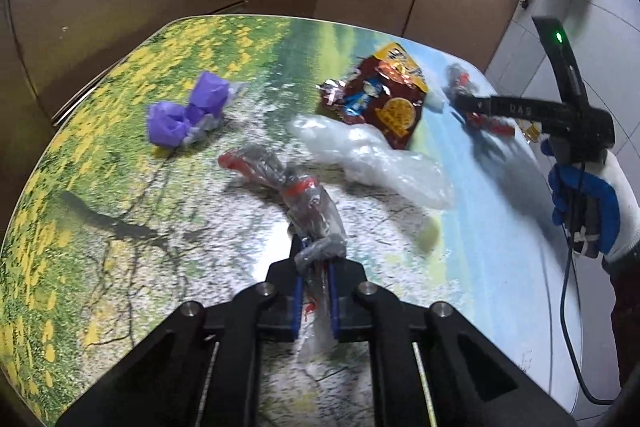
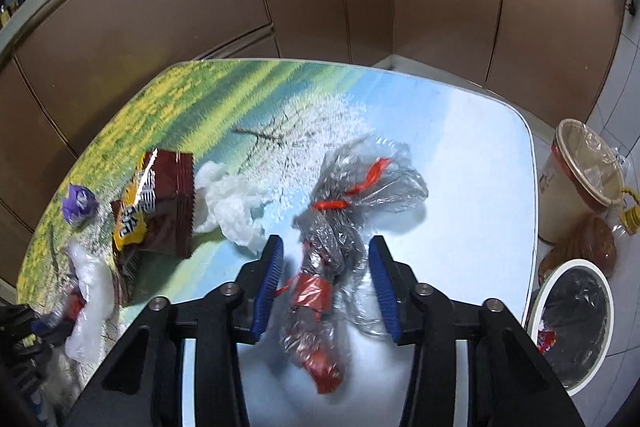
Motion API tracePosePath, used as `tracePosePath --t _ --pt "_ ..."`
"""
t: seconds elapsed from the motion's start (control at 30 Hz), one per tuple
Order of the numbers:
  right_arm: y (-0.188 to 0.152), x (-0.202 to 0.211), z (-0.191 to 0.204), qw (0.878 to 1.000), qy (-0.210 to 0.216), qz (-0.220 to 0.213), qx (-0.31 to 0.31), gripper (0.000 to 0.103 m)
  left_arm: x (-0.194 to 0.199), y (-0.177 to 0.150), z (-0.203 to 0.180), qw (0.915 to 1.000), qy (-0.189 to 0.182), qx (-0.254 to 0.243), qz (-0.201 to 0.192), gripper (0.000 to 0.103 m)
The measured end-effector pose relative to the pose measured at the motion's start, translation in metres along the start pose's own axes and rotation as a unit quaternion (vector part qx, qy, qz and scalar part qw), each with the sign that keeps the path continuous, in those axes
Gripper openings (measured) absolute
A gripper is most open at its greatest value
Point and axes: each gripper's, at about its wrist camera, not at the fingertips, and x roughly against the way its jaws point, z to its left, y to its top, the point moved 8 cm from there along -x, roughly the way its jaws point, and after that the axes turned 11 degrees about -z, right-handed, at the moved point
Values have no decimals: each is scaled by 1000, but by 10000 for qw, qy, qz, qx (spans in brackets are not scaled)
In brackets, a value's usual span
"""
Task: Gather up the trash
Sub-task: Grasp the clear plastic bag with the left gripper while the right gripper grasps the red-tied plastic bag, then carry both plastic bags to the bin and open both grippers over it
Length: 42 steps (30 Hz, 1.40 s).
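A crumpled clear wrapper with red print (image 2: 332,259) lies on the blue end of the printed table (image 2: 480,187), directly between the spread jaws of my right gripper (image 2: 326,267), which hangs released around it and is not yet touching plastic on either side. My left gripper (image 1: 316,267) is clenched on a second clear-and-red wrapper (image 1: 296,195), whose far end trails out over the table surface ahead of the fingers.

To close well here, I would bring the right jaws down until the blue pads (image 2: 272,267) bracket the bunched middle of the wrapper, where the film is thickest, rather than the loose flared end by the red tie; thin film tends to slip out of a shallow pinch (a judgement, not something shown). A slow squeeze should gather the plastic instead of pushing it away.

Further out, a white crumpled bag (image 2: 232,207) sits just left of the right gripper, then a maroon and yellow snack packet (image 2: 160,203), then a purple wad (image 2: 78,207) near the table's green edge. On the floor past the table's right edge stand a lined white bin (image 2: 576,327) and a tan bucket with a clear liner (image 2: 584,163), the likely drop points; the white bin is nearer the right gripper.
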Motion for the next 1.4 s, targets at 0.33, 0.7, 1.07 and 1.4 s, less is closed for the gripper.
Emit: tracePosePath --t 0.33,0.7,1.07,1.4 --pt "-21 54 23 9994 340 -88 -10 14 47 4 7 9989 133 -23 -452 7" --pt "-39 157 69 9957 725 -561 125 14 116 8 -5 9921 354 -406 -1132 7" --pt "-39 227 87 9920 738 -997 244 14 167 12 -20 9835 422 -578 -1663 7" --pt "-46 262 54 9895 628 -1293 113 14 176 21 -61 9779 419 -976 -1800 7"
